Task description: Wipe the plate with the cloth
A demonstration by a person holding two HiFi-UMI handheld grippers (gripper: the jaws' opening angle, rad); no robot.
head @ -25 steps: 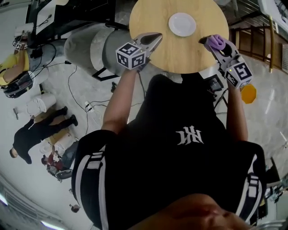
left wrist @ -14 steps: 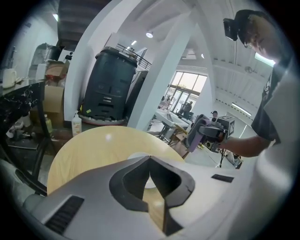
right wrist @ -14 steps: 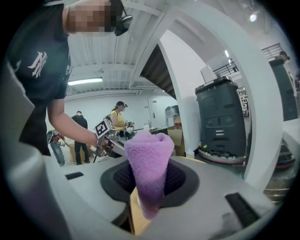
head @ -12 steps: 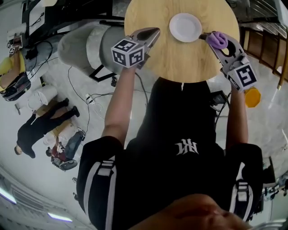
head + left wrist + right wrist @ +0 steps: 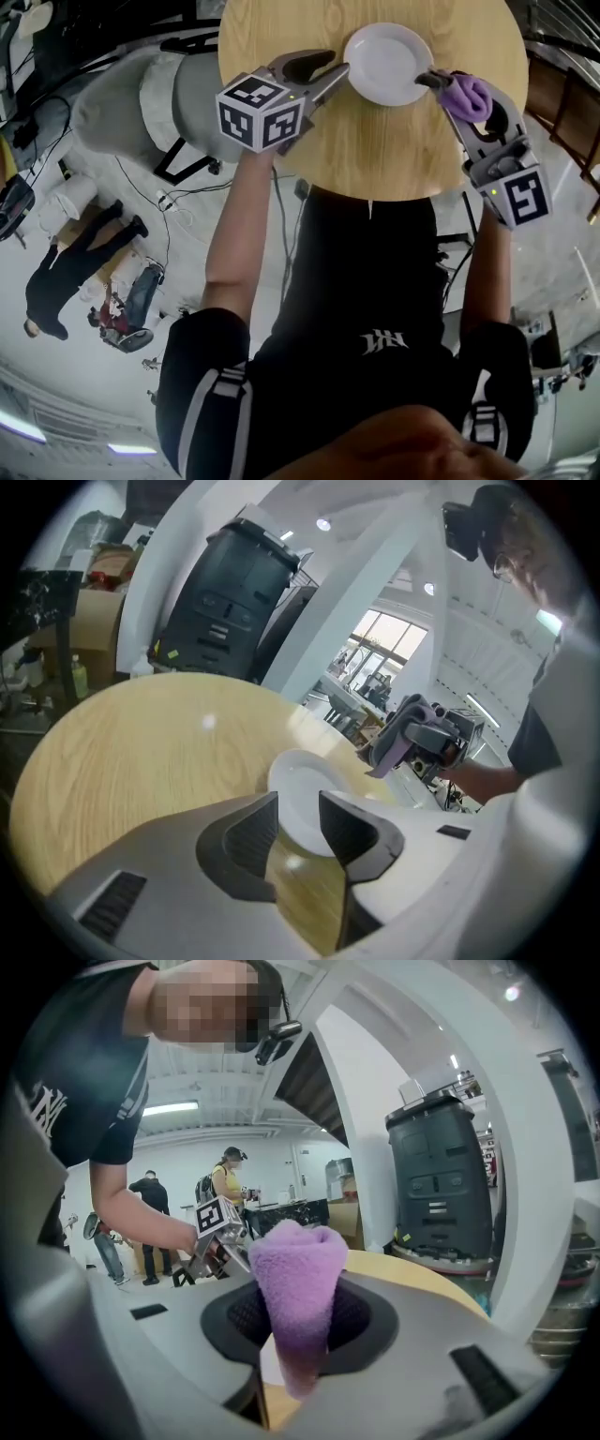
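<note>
Wooden table [image 5: 375,150]: round, pale grain, carrying one plate.
Plate [image 5: 386,64]: white, lying flat on the table; in the head view it sits between the two hand-held grippers.
Cloth [image 5: 298,1269]: purple, bunched into a thick roll that stands up out of the right jaws.
Left hand-held gripper [image 5: 298,803]: jaws spread, having just been opening. The plate's near rim shows through the gap between them, but the pads do not press on it — nothing is gripped. In the head view its tips are just beside the plate's left rim.
Right hand-held gripper [image 5: 439,82]: jaws pinching the cloth. Its tip is at the plate's right rim — whether it touches, I cannot tell.
Grey rounded unit [image 5: 150,94]: on the floor, just beside the table's left edge in the head view.
</note>
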